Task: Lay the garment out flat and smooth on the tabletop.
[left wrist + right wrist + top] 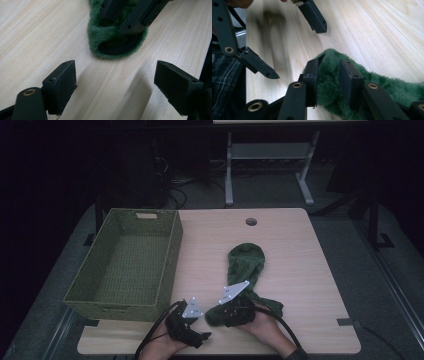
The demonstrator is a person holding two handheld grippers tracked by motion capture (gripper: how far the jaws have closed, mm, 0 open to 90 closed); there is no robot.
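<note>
Your right gripper [226,312] stood at the near end of the green fleece sock [246,265], its two black jaws closed on the fuzzy cuff. In the right gripper view the sock [329,82] was bunched between the pads, one jaw on each side of a fold of pile, so the claw was pinching the fabric rather than merely straddling it. No earlier picture is on file, so only the grip itself is recorded.

Your left gripper [192,332] sat near the front edge of the wooden table [300,270], just left of the right one. Its jaws were spread wide, with bare tabletop between them in its own view. The sock [100,37] lay just ahead of those open jaws, apart from them, its dark-lined opening turned toward them. The right gripper [120,18] came down onto the cuff at the top of that view.

The sock lay flat on the table, right of centre. Its long axis ran from the rounded toe at the far end, pointing away from you toward the round cable hole [251,221], back to the cuff at your hands. A further fold of green fabric spread out to the right beside your right hand [265,325].

The green woven basket [107,302] stood on the left side of the table, well apart from the sock. Nothing could be seen lying in it. Your left hand [162,345] rested just in front of its near right corner.
</note>
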